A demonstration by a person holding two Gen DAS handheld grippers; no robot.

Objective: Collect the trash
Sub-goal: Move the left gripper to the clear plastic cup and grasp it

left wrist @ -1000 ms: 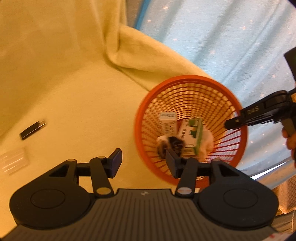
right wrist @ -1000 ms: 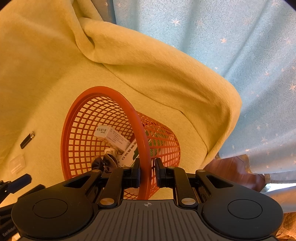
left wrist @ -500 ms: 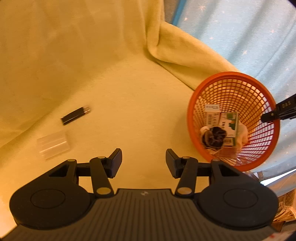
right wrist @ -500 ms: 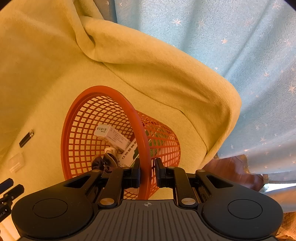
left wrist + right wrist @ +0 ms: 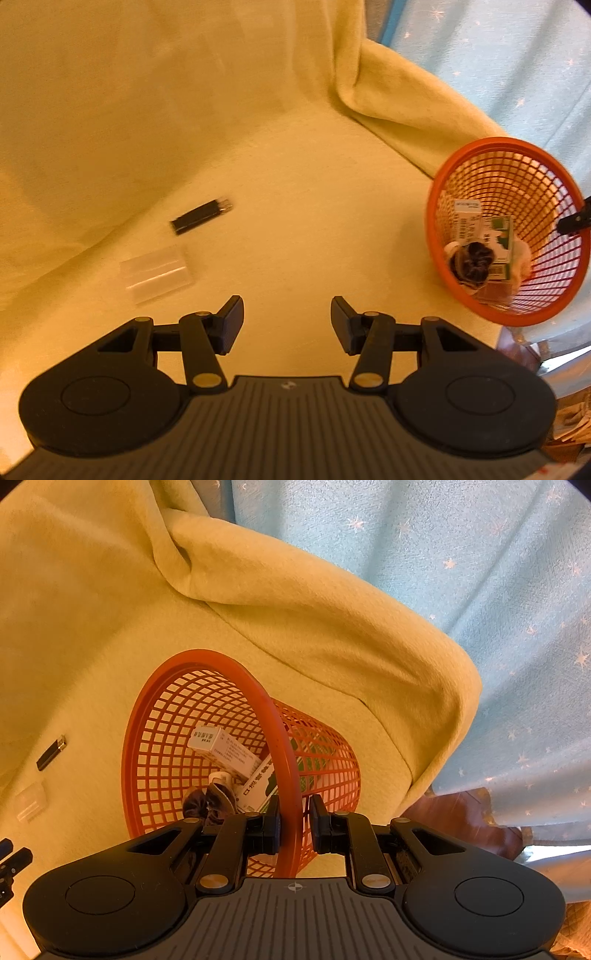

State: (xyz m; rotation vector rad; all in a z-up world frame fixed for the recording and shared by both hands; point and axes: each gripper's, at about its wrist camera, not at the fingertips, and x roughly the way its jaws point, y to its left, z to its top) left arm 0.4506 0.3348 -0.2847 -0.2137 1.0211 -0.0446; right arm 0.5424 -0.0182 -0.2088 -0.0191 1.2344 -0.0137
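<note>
The right hand-held gripper (image 5: 293,825) is clamped narrow on the near rim of the orange mesh basket (image 5: 166,760), steadying it at the right end of the yellow blanket (image 5: 295,166). Inside the basket lie two printed cartons (image 5: 221,753) and a dark crumpled wad (image 5: 474,258). The left hand-held gripper (image 5: 287,323) hangs wide and empty over bare blanket, with nothing between its fingers. The step in hand looks like the reach for the next piece: a clear plastic wrapper (image 5: 157,275) lies just to its far left, and a small black stick (image 5: 201,220), possibly a USB drive though the view is soft, sits just beyond. The next move calls for swinging left, lowering flat onto the thin wrapper and pinching it without bunching the cloth.
</note>
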